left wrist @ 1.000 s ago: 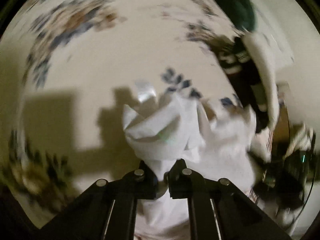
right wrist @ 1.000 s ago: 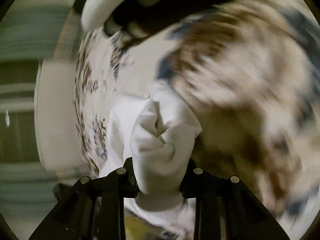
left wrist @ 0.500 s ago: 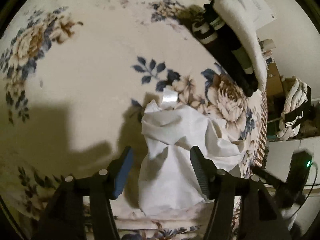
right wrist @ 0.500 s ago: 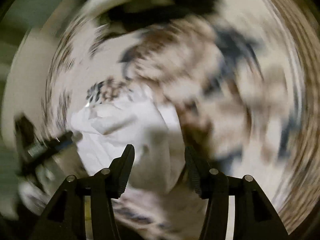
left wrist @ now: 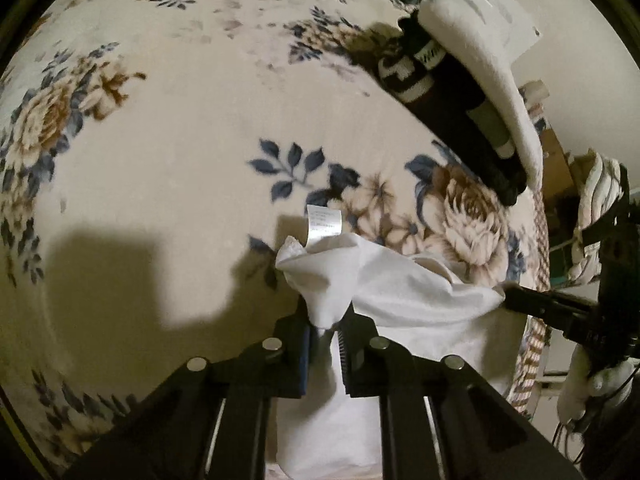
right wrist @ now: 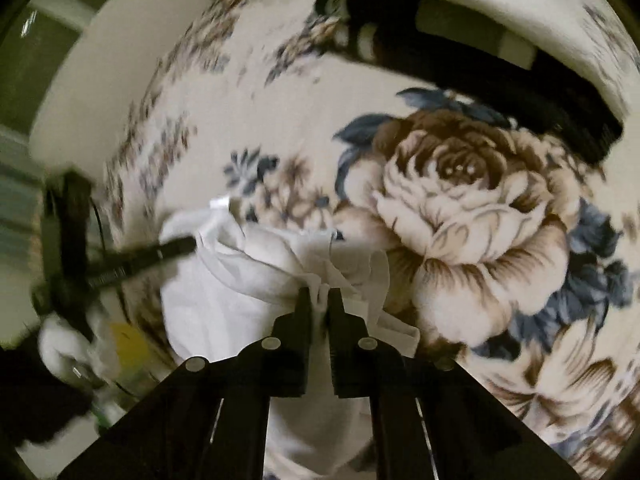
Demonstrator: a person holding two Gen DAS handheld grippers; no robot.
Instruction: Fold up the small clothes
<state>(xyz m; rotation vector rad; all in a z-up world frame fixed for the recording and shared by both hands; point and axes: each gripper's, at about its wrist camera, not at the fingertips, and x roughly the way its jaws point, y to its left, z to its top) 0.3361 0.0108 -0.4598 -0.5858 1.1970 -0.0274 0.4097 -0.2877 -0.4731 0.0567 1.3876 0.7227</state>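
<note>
A small white garment (left wrist: 404, 284) lies bunched on a floral blanket, with a white care label (left wrist: 323, 222) sticking up from its far corner. My left gripper (left wrist: 326, 316) is closing, and its pads pinch a bunched corner of the cloth just below the label. In the right wrist view my right gripper (right wrist: 320, 296) is closing too, its pads pressed on a crumpled fold of the same garment (right wrist: 232, 296). Each gripper shows in the other's view: the right gripper (left wrist: 508, 294) grips the cloth's right end, and the left gripper (right wrist: 188, 246) holds its left end.
The cream floral blanket (left wrist: 160, 152) spreads wide to the left and beyond the garment. Black clothes with white stripes (left wrist: 440, 92) and a white fleecy piece (left wrist: 484, 64) lie at the far right. The bed's edge and room clutter (left wrist: 600, 192) are at the right.
Both grippers held bunched cloth a second ago, stood open around it half a second ago, and now pinch it again. The right gripper has rolled, and the garment lies more spread between the two.
</note>
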